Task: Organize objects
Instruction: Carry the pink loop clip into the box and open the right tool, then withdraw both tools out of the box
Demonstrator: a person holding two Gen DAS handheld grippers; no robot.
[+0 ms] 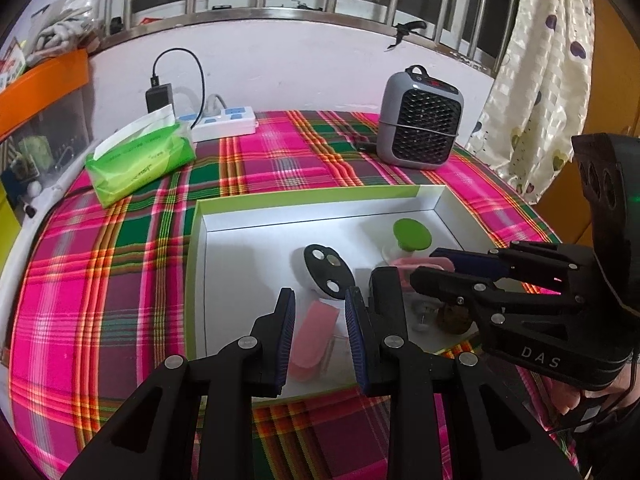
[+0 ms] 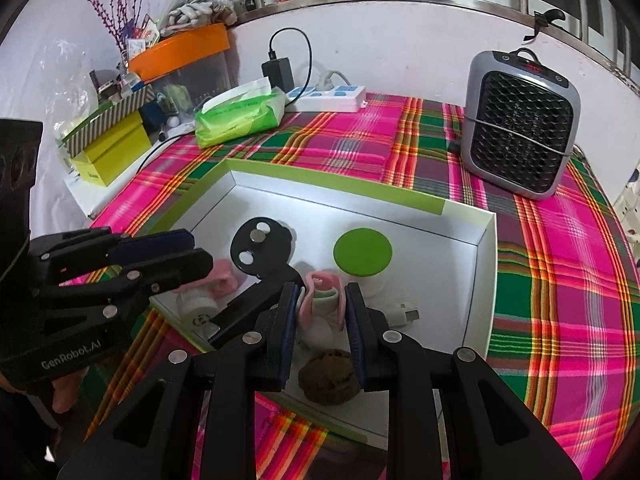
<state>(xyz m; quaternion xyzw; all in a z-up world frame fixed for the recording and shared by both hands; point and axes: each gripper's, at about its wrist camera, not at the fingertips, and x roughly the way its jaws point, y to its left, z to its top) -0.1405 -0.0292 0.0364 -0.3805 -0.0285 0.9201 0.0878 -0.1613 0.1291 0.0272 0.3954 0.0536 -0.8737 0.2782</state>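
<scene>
A white box with a green rim (image 1: 200, 216) (image 2: 486, 240) sits on the plaid table. In it lie a black magnetic mount (image 1: 326, 272) (image 2: 260, 246), a green-capped white bottle (image 1: 412, 234) (image 2: 362, 252), a pink case (image 1: 314, 338) (image 2: 222, 280), a brown ball (image 1: 454, 318) (image 2: 330, 376) and a white USB adapter (image 2: 402, 314). My left gripper (image 1: 320, 312) is open over the pink case, apart from it. My right gripper (image 2: 322, 300) is shut on a pink and green rolled item (image 2: 324, 296) inside the box, and shows in the left wrist view (image 1: 434, 266).
A grey fan heater (image 1: 420, 124) (image 2: 520, 128) stands at the back right. A green tissue pack (image 1: 140, 160) (image 2: 240, 118) and a white power strip (image 1: 224, 120) (image 2: 332, 98) with a black charger lie at the back left. Boxes (image 2: 108, 148) stand left of the table.
</scene>
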